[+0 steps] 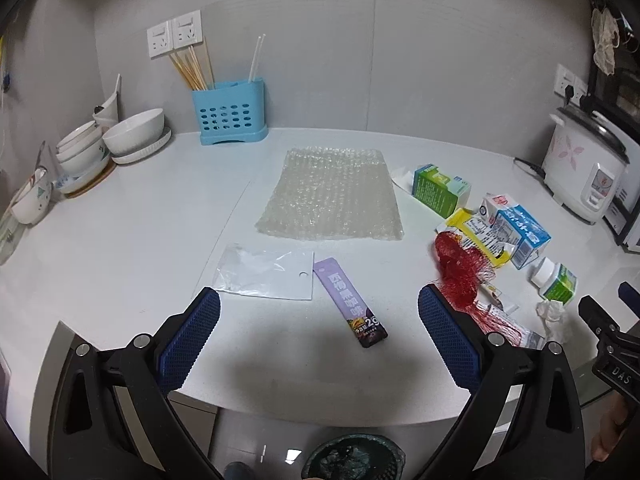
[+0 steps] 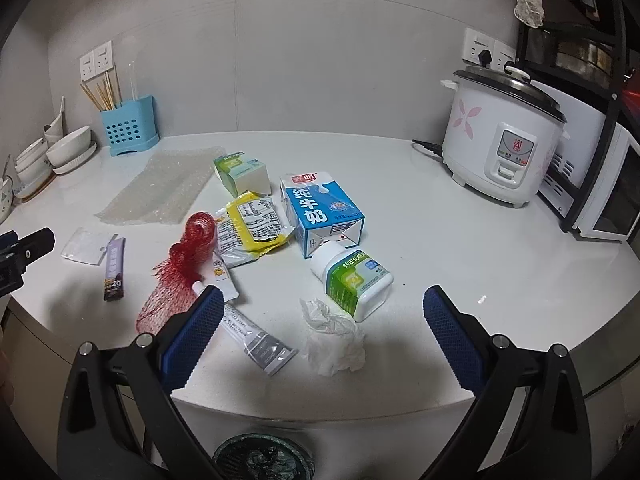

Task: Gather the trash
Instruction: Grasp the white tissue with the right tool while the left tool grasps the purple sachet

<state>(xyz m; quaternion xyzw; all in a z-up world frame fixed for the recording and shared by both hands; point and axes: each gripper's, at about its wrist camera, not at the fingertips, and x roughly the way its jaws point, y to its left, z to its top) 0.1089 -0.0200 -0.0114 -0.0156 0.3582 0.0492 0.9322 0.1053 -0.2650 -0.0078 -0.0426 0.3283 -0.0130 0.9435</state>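
Left hand-held gripper (image 1: pixel 319 320): wide, empty; purple sachet (image 1: pixel 350 303) betw. pads, long axis roughly fwd.
Right hand-held gripper (image 2: pixel 323 320): wide, empty; crumpled tissue (image 2: pixel 334 336) betw. pads, nearest.
Trash: on counter (image 2: pixel 440 240).
Bin (image 2: pixel 262 458): below edge.
Right view only: milk carton (image 2: pixel 320 212) front.

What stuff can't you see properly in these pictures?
- Trash bin: cut off by the bottom edge in both views, contents too dark to tell.
- Grey tube: in the right wrist view its upper end is hidden behind the gripper's finger.
- Red net: in the left wrist view partly hidden behind a finger.
- Small print on the white bottle: too small to read.
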